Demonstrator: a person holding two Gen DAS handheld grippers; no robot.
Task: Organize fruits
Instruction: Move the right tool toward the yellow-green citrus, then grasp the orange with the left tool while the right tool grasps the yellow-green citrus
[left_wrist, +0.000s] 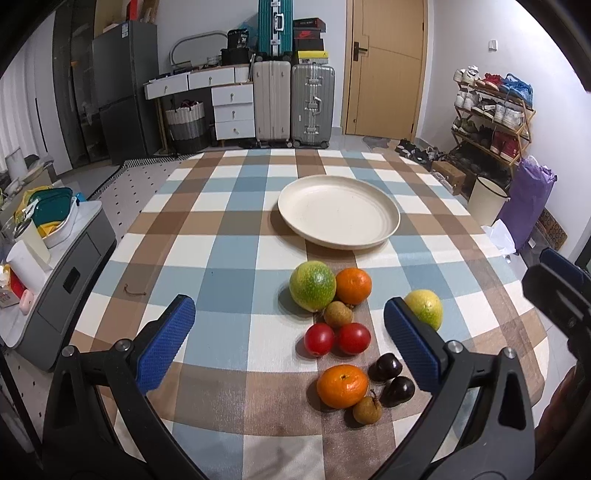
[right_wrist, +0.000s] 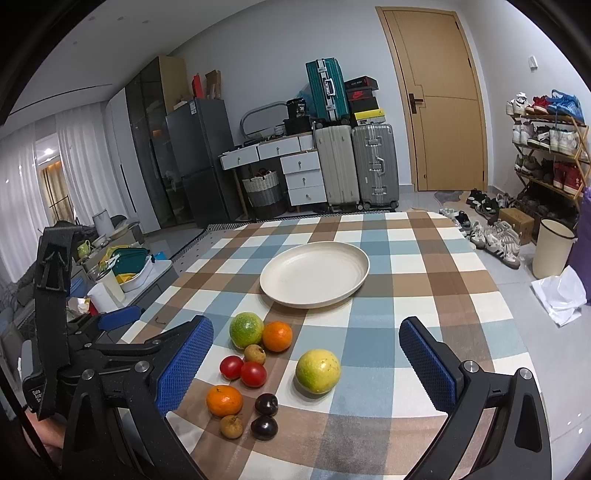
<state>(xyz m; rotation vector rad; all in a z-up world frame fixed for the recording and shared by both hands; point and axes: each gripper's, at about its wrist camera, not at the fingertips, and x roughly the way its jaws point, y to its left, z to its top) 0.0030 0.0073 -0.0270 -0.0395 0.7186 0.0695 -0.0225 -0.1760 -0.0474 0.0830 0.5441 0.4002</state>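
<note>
Both tools (left_wrist: 289, 343) (right_wrist: 306, 363) hover level (jaws spread) above fruit.

Empty plate (left_wrist: 338, 211), fruits (left_wrist: 341, 332) nearer, left gripper (left_wrist: 290, 339) jaws apart

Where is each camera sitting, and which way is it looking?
Left wrist view: sits on the open left gripper, looks across the checked table at the fruits and empty plate; the right gripper shows at the right edge.
Right wrist view: sits on the open right gripper, faces the same way; the left gripper shows at the left.
Both share the plate, the fruits and the door.
</note>
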